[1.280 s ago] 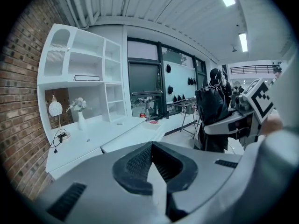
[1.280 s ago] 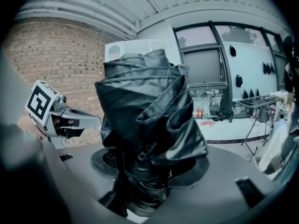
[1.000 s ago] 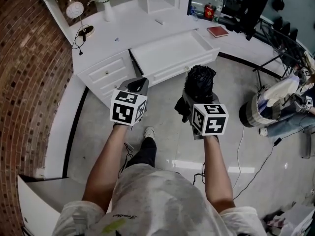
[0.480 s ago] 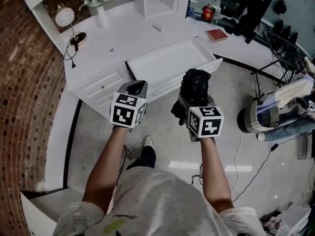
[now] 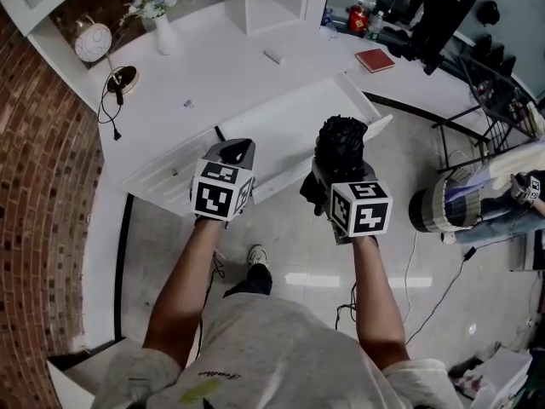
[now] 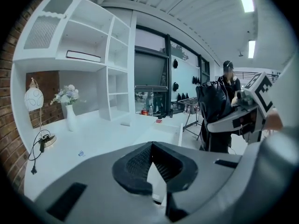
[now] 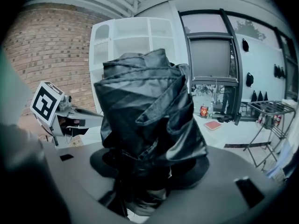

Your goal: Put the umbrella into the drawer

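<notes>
Head view, left to right: brick wall (image 5: 38,194) is running down the 9 o'clock edge, and the white worktop (image 5: 221,66) is filling the top half. It is sitting lower and closer in frame than half a second ago; the person is closing in on it. The vase of flowers (image 5: 157,11) and the round clock (image 5: 91,42) are sliding toward the 11 o'clock corner.

Left claw (image 5: 238,150) is staying shut and empty. In its own view the pads of the left claw (image 6: 152,146) are meeting at the tips with nothing between them.

The drawer (image 5: 281,126) is standing pulled out and bare inside, at 12 o'clock of both claws. A second ago it was lying clear above them; now its front edge is passing behind them. In the left gripper view the drawer (image 6: 163,133) is showing just past the jaws.

Right claw (image 5: 339,175) is still clamping the folded black umbrella (image 5: 342,143), which is standing upright out of it and now overlapping the drawer's front right corner. It is not inside yet. In the right gripper view the right claw (image 7: 149,171) is closing round the lower end of the umbrella (image 7: 145,111).

Red book (image 5: 375,58) is lying on the worktop at 1 o'clock of the umbrella.
</notes>
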Demonstrator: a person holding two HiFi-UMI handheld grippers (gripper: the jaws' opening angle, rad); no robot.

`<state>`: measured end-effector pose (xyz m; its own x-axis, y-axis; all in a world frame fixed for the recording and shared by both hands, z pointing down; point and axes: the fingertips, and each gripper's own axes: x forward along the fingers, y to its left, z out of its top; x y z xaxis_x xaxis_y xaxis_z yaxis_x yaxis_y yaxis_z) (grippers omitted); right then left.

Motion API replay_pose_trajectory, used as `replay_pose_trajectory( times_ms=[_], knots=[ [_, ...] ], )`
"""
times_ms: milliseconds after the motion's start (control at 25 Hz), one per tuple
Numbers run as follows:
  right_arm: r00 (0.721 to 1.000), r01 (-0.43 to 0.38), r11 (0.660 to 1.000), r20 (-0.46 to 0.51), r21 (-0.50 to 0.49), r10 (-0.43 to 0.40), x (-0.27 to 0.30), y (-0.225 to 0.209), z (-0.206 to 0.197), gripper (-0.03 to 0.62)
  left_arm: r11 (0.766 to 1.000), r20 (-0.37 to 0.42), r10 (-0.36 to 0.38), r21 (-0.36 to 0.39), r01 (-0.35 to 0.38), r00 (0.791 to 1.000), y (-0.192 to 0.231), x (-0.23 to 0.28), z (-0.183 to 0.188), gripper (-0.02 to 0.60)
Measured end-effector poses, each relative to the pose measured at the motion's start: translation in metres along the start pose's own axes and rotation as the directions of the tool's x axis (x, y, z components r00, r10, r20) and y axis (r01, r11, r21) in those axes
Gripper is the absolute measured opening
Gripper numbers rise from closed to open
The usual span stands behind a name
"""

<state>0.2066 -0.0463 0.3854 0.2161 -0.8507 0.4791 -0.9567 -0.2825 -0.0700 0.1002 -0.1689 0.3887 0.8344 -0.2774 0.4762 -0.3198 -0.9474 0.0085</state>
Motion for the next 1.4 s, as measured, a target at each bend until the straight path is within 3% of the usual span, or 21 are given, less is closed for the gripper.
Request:
replay_pose_trajectory(
  times_ms=[600,760,1040,1400],
  knots=[
    [0.990,0.028,0.998,-0.139,-0.062,-0.036,0.070,-0.011,0.022,0.250,0.999,-0.020,-0.049,-0.019,0.049,0.999,0.062,0.059,0.014,-0.005],
    [0.982,0.000,0.990,-0.188,-0.140,-0.026,0.078,-0.012,0.024,0.250,0.997,-0.028,-0.072,-0.022,0.072,0.997,0.064,0.070,0.012,-0.005],
    [0.952,-0.080,0.937,-0.304,-0.341,-0.030,0.095,-0.009,0.030,0.250,0.994,-0.041,-0.105,-0.043,0.103,0.994,0.073,0.086,0.005,-0.005],
    [0.900,-0.182,0.859,-0.432,-0.479,-0.051,0.118,-0.017,0.023,0.250,0.990,-0.047,-0.126,-0.071,0.122,0.991,0.080,0.106,0.001,-0.005]
  ],
)
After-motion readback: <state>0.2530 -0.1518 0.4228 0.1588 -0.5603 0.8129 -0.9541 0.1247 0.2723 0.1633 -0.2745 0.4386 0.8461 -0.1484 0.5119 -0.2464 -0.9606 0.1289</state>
